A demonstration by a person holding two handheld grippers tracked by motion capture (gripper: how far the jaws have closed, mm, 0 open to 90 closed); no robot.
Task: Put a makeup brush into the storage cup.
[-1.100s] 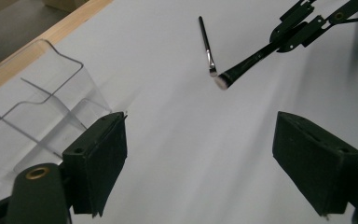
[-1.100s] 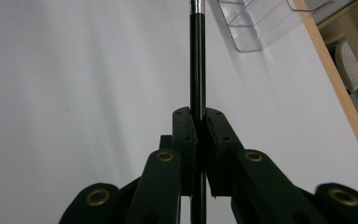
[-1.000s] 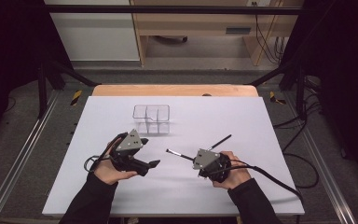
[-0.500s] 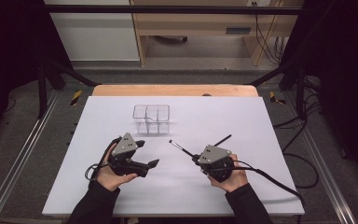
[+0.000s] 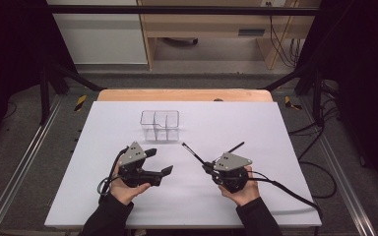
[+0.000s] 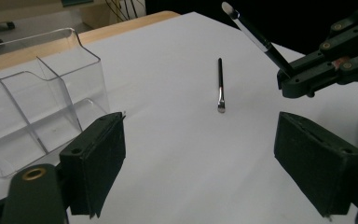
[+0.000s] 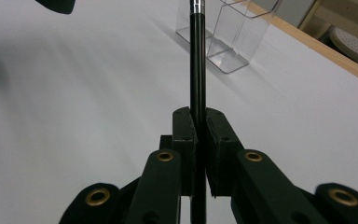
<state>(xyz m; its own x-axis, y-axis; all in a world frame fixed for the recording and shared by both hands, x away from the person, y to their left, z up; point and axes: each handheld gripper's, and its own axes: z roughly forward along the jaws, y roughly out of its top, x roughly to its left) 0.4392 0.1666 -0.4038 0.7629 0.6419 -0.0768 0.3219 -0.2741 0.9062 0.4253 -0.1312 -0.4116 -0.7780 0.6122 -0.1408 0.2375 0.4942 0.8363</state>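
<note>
Slim black makeup brush [image 5: 193, 153] with a pale tip is clamped between the closed jaws of the right gripper [image 5: 207, 168], lifted off the white table sheet [image 5: 256, 128] and angled toward the far left. A second black brush [image 5: 236, 146] lies on the sheet just beyond. The left gripper [image 5: 159, 162] hovers with jaws apart, near the clear plastic divided organizer [image 5: 160, 125].

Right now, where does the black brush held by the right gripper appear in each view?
High view: the held brush slants up-left from the right gripper, centre of the white table.
Left gripper view: top right, tip pointing up-left.
Right gripper view: a vertical black shaft rising from the closed jaws.
Shared landmark: the clear plastic organizer.
</note>
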